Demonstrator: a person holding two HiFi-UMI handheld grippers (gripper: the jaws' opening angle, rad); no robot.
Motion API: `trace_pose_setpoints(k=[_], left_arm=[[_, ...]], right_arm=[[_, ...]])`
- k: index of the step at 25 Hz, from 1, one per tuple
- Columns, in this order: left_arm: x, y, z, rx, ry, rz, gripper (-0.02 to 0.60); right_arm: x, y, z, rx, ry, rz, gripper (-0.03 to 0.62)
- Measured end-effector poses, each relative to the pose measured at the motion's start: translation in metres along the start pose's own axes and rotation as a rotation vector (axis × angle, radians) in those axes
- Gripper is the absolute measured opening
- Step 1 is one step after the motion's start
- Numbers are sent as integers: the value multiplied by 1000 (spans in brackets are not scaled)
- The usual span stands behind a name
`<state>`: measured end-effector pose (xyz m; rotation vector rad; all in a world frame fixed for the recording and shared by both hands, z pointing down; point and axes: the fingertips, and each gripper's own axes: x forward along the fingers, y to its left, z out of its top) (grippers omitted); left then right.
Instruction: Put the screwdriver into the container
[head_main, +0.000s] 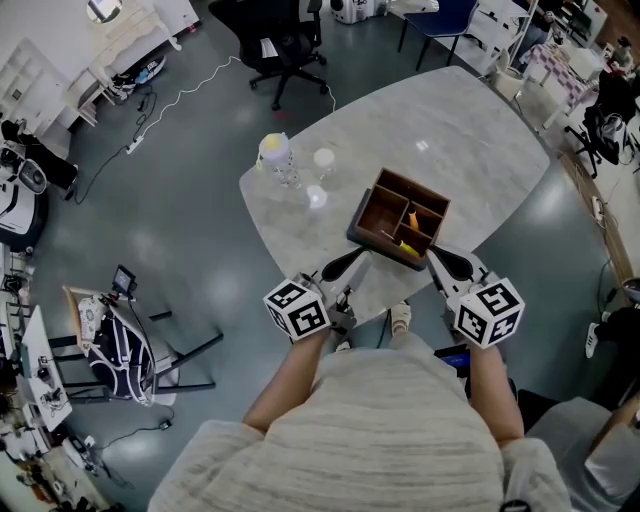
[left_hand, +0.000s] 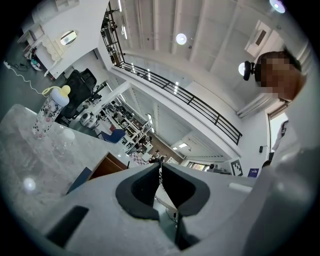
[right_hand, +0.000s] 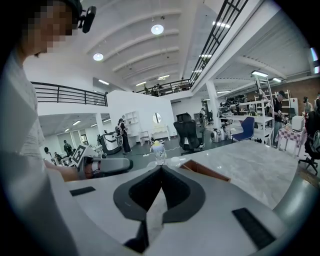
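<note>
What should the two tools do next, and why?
Probably just draw back a little and finish. The yellow screwdriver seems to lie already inside the wooden container, in its near compartment. The left tool and the right tool are both shut with nothing between them.

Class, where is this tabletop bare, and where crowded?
Bare: the far right stretch of the table beyond the wooden container. Crowded: around the bottle and glass, and the near edge, with left tongs and right tongs flanking the container.
</note>
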<state>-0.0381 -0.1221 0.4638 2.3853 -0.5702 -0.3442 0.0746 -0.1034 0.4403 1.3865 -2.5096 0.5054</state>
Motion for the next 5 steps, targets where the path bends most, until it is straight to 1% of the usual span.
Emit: trace_pose_setpoints(k=[5], left_arm=[[2, -2, 3, -5, -4, -18, 28]], right_arm=[[2, 1, 2, -1, 6, 6, 11]])
